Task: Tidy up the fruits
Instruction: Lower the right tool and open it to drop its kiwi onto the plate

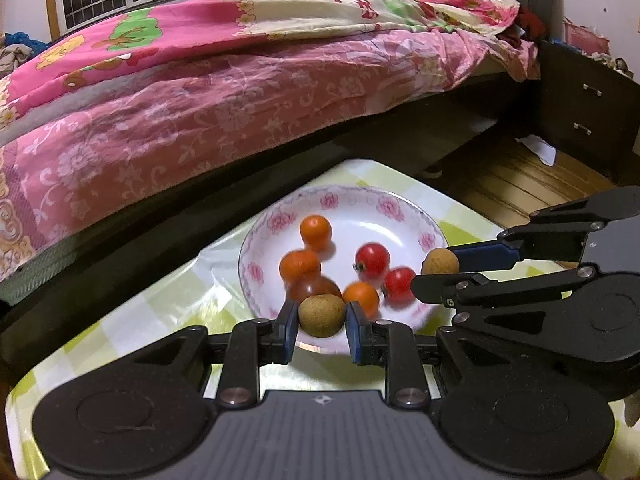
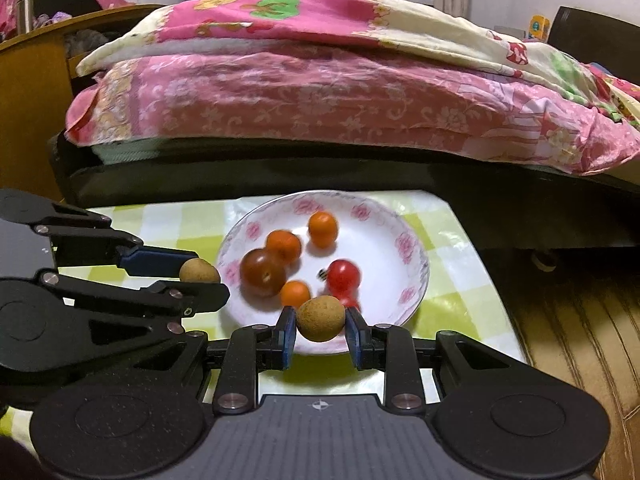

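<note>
A white floral plate sits on a green checked table and holds three orange fruits, two red tomatoes and a dark brown tomato. My left gripper is shut on a brown longan over the plate's near rim. My right gripper is shut on another longan over the near rim. Each gripper shows in the other's view, the right one with its longan, the left one with its longan.
A bed with a pink floral quilt runs close behind the table. A dark nightstand stands at the right over wooden floor. The table edge drops to floor on the right.
</note>
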Demonstrator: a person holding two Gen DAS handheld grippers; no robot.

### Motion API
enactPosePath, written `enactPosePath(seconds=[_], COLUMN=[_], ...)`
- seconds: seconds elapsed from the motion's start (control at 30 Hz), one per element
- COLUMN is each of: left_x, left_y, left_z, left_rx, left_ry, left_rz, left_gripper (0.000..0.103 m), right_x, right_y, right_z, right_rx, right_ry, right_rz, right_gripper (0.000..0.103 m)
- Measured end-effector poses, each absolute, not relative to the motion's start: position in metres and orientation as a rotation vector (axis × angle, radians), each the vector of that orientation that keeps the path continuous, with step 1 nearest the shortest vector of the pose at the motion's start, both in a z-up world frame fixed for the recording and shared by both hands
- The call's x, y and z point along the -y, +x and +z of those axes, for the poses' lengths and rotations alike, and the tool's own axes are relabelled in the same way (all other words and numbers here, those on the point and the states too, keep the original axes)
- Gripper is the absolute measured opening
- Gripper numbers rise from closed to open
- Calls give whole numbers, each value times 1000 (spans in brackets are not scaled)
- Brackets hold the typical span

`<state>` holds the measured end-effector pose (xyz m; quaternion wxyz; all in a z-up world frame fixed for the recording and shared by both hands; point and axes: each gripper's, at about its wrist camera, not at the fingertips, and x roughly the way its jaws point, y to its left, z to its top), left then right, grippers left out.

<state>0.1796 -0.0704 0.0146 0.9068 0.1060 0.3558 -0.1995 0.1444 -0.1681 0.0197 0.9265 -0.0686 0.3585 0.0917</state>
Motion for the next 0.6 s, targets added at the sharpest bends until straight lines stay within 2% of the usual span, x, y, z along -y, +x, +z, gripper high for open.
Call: enactPosePath(seconds=[0.6], left_x=[81], left_y=[226], left_z=[-2], left_rx=[-753], left_ry=[196], left_rz=[-389], left_gripper=[33], right_x=[183], right_y=[203], right_z=[9], right_rx=[-733], right_ry=[-145], right_rz=[145], right_gripper=[24])
